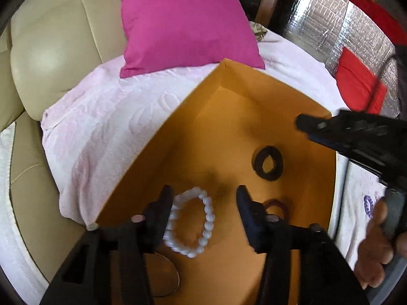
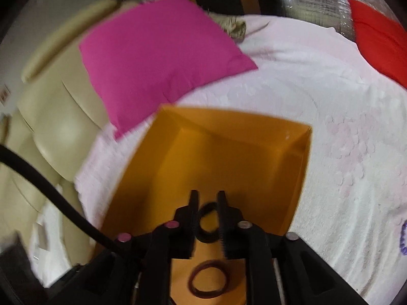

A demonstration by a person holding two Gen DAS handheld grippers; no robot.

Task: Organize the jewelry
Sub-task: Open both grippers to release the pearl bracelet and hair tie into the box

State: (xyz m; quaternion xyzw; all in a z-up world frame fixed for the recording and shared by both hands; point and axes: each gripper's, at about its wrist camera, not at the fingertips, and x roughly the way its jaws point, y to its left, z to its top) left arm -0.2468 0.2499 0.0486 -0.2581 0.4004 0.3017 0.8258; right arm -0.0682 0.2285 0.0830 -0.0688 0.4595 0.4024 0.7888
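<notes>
Three rings of jewelry lie flat on the floor of an open orange box (image 1: pixel 236 106) that sits on a pale pink blanket (image 1: pixel 114 117). A white bead bracelet (image 1: pixel 195 223), an oval loop of round glossy beads, lies with its long axis running away from the left wrist camera. The left gripper (image 1: pixel 203 198) hangs over it, jaws spread wide and gripping nothing; in this view the left finger overlaps the bracelet's edge, though contact cannot be judged. A black ring (image 2: pixel 207 226), thick and matte, lies between the jaws of the right gripper (image 2: pixel 207 198), which stand partly apart; whether they touch it is unclear. A dark red ring (image 2: pixel 208 282) lies nearer the right wrist camera. A pink pillow (image 1: pixel 185 23) rests behind the box.
</notes>
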